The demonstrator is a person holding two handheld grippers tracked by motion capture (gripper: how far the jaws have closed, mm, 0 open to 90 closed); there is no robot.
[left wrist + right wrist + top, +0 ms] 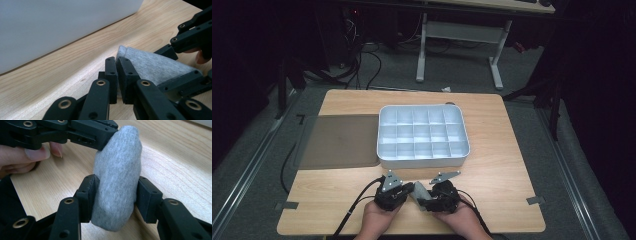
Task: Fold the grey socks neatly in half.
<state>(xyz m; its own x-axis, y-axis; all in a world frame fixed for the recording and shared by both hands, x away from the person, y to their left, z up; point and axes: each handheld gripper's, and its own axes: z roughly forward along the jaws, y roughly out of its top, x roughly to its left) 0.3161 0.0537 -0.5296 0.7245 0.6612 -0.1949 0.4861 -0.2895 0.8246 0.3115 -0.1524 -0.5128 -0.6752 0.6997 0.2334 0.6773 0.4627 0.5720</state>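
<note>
Right gripper [116, 200] jaws grasping soft grey knit sock [117, 182] | left gripper [116, 77] jaws clenched on its edge

grey knit sock [117, 180], soft, bunched into a thick roll, marled light-grey fabric. lifted off the table [492, 200], near its front edge, roughly mid-width, just in front of the white divided box. in the high view it sits tilted [418, 192]. one end tapers to a rounded corner [150, 65]; the other end is a blunt rounded tip.
</note>
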